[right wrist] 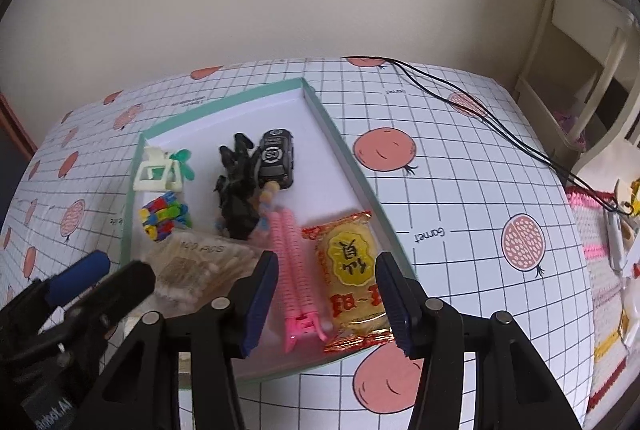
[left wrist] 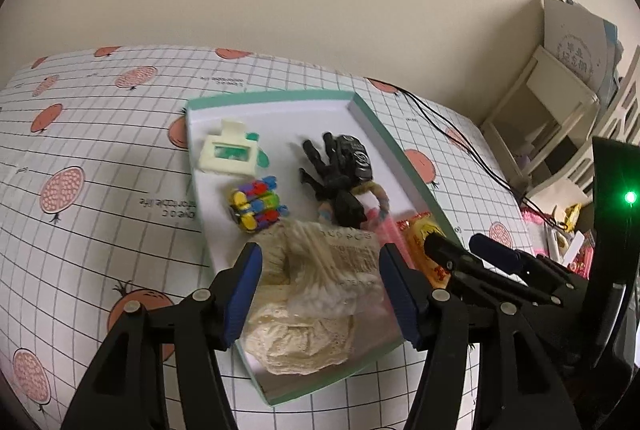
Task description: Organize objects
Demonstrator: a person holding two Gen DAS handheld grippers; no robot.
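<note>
Lying between the released right hand-held gripper [right wrist: 326,294] fingers, snack packet [right wrist: 354,274] in tray [right wrist: 320,110].

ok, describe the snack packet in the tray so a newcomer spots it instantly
Find the shallow green-rimmed tray on the fruit-print tablecloth. Go to its near right corner, just right of the pink hair clip. The snack packet lies flat there: the only foil wrapper, yellow with crinkled red edges and big black characters, between the right claw's open fingers.

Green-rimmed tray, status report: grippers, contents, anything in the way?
Left gripper open over clear cotton-swab bag. Right gripper open over yellow snack packet. Green-rimmed white tray holds all items. Nothing blocking.
</note>
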